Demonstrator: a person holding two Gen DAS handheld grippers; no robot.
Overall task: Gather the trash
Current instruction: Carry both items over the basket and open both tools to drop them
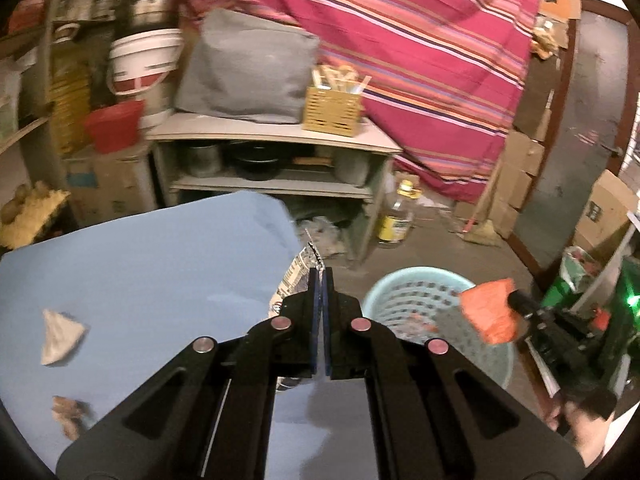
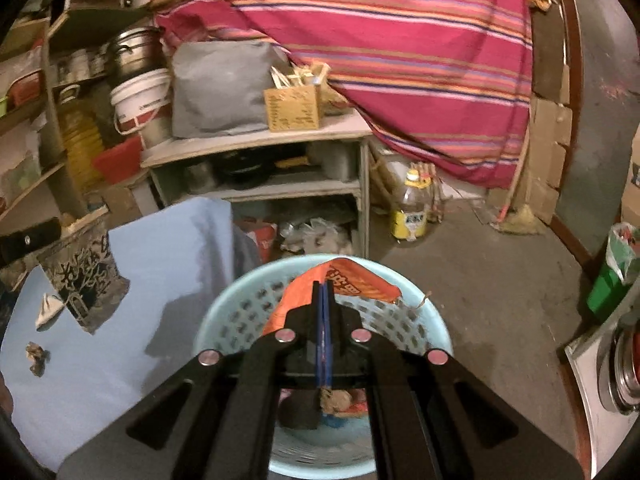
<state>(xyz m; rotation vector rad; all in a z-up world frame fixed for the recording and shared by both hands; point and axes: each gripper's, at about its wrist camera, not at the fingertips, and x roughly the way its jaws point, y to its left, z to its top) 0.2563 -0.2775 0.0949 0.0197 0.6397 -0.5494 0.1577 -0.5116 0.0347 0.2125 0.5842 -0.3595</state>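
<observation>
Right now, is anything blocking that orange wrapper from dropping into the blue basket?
Nothing visible is. The right gripper holds the orange wrapper pinched directly over the open basket, with only air beneath it. The basket already holds a few scraps at the bottom, but its mouth is uncovered.

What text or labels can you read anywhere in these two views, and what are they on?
Nothing reads clearly.
Orange wrapper in the right claw: yellow lettering, too blurred to read.
Printed wrapper in the left claw: black pattern and small print, illegible.
Bottle on the floor: yellow label, too small to read.
White bucket: red band with print, blurred.
Cardboard box: dark mark, unreadable.
</observation>
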